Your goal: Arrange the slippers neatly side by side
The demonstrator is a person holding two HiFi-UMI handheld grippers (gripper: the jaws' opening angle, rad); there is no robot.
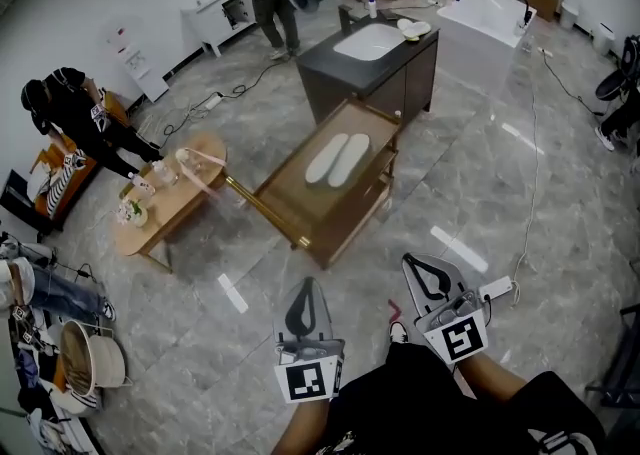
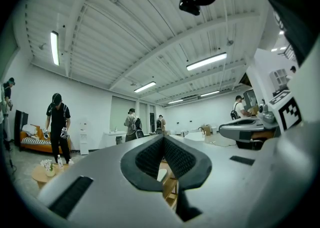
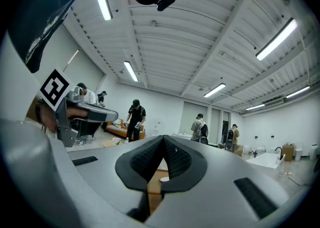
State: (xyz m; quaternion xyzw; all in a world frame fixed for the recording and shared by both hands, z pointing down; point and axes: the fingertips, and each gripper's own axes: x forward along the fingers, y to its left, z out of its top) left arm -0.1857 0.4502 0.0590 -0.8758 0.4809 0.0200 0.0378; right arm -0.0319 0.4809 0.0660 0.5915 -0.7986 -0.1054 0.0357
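Two slippers [image 1: 326,160] lie mid-frame. Two grippers show at the bottom: the left gripper [image 1: 309,291] and the right gripper [image 1: 414,268]. One bathtub [image 1: 490,18] stands at upper right.

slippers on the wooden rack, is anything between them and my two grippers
Nothing visible does. In the head view only floor lies between the shut, empty left gripper and right gripper and the wooden rack, and the slippers lie uncovered on its top, already side by side.
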